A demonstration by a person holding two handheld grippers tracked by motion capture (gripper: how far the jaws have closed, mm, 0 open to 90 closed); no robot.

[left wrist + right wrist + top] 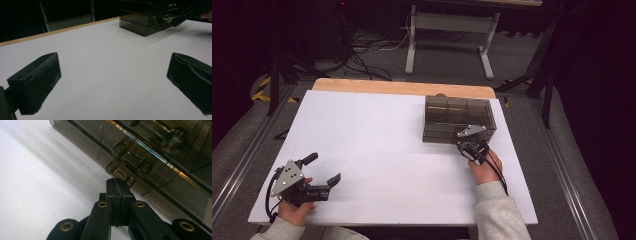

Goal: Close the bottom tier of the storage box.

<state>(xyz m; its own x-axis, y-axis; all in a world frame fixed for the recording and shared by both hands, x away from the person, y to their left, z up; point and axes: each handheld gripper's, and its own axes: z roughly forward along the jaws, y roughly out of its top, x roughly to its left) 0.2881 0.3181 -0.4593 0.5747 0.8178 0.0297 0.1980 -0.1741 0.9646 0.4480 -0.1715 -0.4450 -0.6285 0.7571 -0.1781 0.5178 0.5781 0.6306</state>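
Jaws closed at drawer handle

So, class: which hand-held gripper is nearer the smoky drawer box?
Right. The right hand-held gripper is at the drawer box front, jaws together by a handle; the left hand-held gripper is far across the table, open.

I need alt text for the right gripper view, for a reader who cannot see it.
The right claw, its jaws closed together, touches a small handle on the lowest drawer of a smoky clear plastic drawer box. The box stands on a white table.
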